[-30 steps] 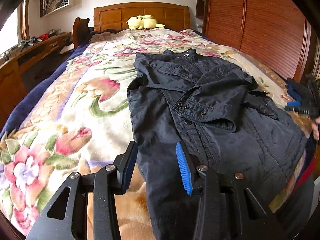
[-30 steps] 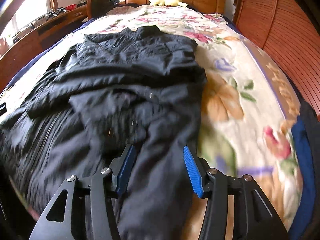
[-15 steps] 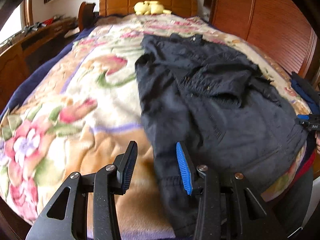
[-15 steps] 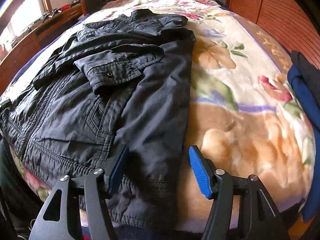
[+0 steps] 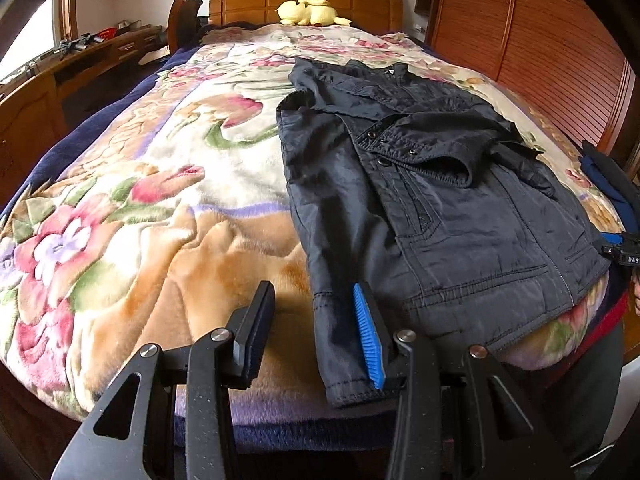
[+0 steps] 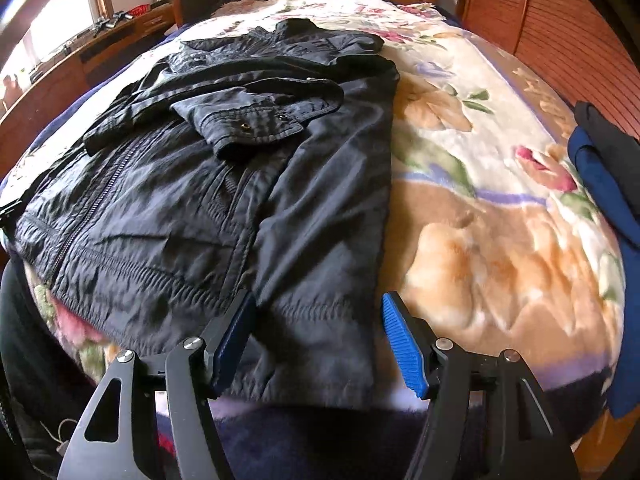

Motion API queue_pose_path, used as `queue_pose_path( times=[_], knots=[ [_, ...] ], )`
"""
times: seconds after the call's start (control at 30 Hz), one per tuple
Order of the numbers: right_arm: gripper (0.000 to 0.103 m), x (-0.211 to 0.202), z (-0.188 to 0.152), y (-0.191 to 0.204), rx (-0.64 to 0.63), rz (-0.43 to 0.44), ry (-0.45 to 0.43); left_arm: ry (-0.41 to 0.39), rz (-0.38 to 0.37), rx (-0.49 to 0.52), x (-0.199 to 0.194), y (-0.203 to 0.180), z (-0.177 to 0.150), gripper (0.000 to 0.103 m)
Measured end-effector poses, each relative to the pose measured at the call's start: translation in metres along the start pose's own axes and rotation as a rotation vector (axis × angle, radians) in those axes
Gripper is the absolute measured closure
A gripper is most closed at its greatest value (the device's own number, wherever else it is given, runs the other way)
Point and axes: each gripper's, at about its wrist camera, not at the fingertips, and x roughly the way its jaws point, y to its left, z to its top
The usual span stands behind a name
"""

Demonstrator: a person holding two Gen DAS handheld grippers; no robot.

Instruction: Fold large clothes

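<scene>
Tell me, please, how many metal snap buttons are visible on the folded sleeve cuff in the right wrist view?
2: both sit on the sleeve cuff across the jacket front, one left, one right; others may be hidden.

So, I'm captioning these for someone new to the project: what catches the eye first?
A dark jacket lies spread on the near half of a bright floral blanket, sleeves folded across its front. A yellow plush toy sits at the wooden headboard. Both tools hover open over the jacket's near hem, the left tool at one corner and the right tool at the other.
</scene>
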Motion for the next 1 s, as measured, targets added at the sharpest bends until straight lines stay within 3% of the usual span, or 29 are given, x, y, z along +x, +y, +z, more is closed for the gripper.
queue_pose_path(
  times=[0.23, 0.5, 0.6, 0.67, 0.73, 0.83, 1.0],
  knots=[
    [0.036, -0.012, -0.017, -0.006, 0.019, 0.03, -0.019, -0.003, -0.006, 0.023, -0.007, -0.005, -0.007, 0.063],
    [0.037, -0.014, -0.018, -0.002, 0.013, 0.03, -0.02, -0.016, -0.042, 0.044, -0.014, -0.011, -0.01, 0.088],
    [0.056, -0.014, -0.017, -0.001, 0.004, 0.033, -0.024, -0.039, -0.061, 0.039, -0.021, -0.013, -0.007, 0.095],
    [0.081, -0.018, -0.017, -0.002, 0.001, 0.042, -0.036, -0.071, -0.061, 0.042, -0.03, -0.016, -0.002, 0.096],
    [0.089, -0.025, -0.015, -0.004, 0.011, 0.054, -0.063, -0.121, -0.069, 0.036, -0.045, -0.019, 0.006, 0.096],
    [0.095, -0.049, -0.009, -0.006, 0.024, 0.076, -0.145, -0.192, -0.084, 0.04, -0.069, -0.024, 0.022, 0.097],
    [0.096, -0.104, 0.009, -0.006, 0.025, 0.061, -0.303, -0.288, -0.086, 0.064, -0.108, -0.034, 0.045, 0.097]
  ],
)
